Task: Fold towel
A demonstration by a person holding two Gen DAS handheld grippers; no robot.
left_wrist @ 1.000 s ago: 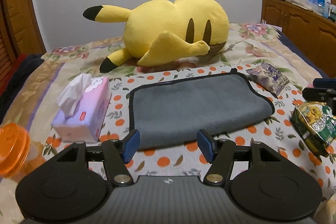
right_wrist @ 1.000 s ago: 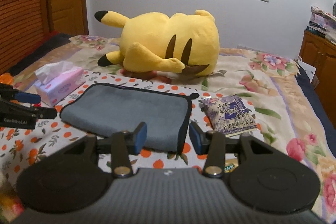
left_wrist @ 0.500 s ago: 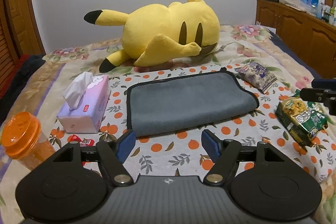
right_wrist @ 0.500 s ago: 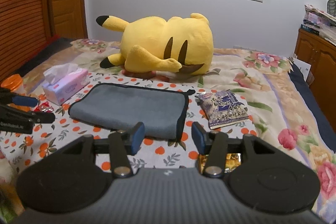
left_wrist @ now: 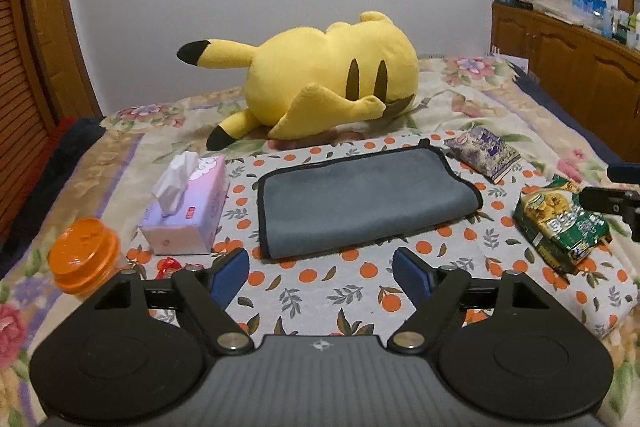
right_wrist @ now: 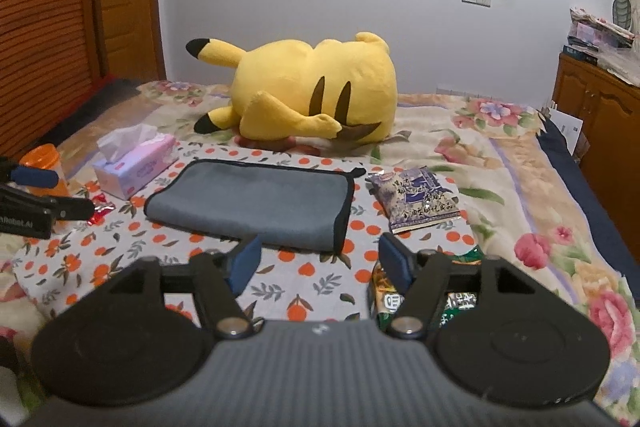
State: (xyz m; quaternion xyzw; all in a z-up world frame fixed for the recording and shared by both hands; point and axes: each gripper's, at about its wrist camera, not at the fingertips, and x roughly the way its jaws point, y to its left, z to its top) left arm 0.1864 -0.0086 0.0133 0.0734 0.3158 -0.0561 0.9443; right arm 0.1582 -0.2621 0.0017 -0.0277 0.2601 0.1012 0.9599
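A grey towel with black trim lies folded flat on the orange-print cloth on the bed; it also shows in the right wrist view. My left gripper is open and empty, held back from the towel's near edge. My right gripper is open and empty, near the towel's front right corner without touching it. Each gripper's tip shows at the edge of the other's view.
A big yellow plush lies behind the towel. A pink tissue box and an orange-lidded jar are on the left. A purple snack bag and a green snack bag are on the right. A wooden cabinet stands far right.
Both grippers have pulled back from the towel toward the bed's near side. The towel lies still and now looks smaller in both views.
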